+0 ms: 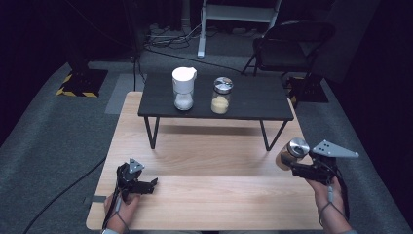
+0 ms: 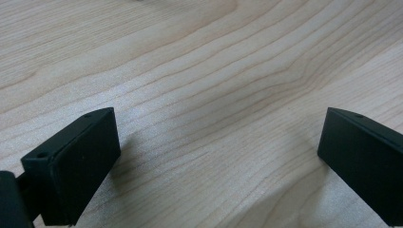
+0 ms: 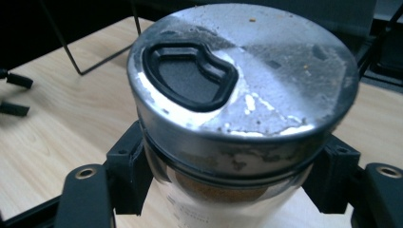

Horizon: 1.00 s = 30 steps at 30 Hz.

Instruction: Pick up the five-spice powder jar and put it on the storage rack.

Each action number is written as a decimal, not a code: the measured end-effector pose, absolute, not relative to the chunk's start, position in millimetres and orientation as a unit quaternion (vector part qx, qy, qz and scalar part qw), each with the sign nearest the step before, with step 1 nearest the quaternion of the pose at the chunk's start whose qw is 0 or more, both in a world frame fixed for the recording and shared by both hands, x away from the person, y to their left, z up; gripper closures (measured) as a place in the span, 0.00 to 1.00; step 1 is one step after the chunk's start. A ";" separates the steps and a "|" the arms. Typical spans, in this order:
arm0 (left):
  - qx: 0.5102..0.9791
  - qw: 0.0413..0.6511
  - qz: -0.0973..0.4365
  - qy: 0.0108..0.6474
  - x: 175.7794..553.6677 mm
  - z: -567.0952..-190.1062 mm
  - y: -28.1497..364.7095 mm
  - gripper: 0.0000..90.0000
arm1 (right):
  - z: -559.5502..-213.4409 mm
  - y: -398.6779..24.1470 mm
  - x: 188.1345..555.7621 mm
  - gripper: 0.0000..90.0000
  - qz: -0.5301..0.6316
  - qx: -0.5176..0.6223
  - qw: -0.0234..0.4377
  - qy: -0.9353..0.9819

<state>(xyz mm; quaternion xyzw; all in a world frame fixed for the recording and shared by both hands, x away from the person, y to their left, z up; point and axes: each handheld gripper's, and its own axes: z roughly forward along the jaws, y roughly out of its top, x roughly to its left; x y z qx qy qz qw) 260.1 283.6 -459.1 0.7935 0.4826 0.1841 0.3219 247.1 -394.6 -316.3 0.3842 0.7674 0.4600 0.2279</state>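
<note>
The left tongs (image 1: 152,184) hover spread over the bench (image 1: 204,161); the right tongs (image 1: 292,165) pinch a steel-lidded jar (image 1: 290,152), upright, at the bench's right edge.

Dim room, overhead light on table (image 1: 204,161); glare on lid (image 3: 285,61)

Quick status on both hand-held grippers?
Left hand-held gripper: open, empty, over the wooden table.
Right hand-held gripper: closed on the metal-lidded jar.

Table (image 2: 214,61): pale wood, matt, grained. Jar lid (image 3: 266,71): brushed metal, smudged; black plastic insert (image 3: 190,76). Jar body (image 3: 228,204): clear glass.
</note>
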 end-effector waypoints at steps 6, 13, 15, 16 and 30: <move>0.793 0.321 0.185 0.483 259.8 -459.0 283.2 0.00 | -294.0 -384.7 268.6 0.33 0.464 0.377 0.226 0.769; 0.793 0.319 0.185 0.485 259.3 -458.6 282.5 0.00 | -271.1 -366.5 296.7 0.33 0.465 0.369 0.225 0.773; 0.793 0.319 0.185 0.485 259.4 -458.6 282.5 0.00 | -265.4 -360.1 304.6 0.33 0.463 0.365 0.226 0.775; 0.793 0.319 0.185 0.485 259.3 -458.6 282.5 0.00 | -262.9 -357.0 308.5 0.33 0.463 0.363 0.226 0.776; 0.792 0.320 0.185 0.486 258.7 -458.9 282.2 0.00 | -235.5 -317.0 359.1 0.33 0.458 0.359 0.226 0.781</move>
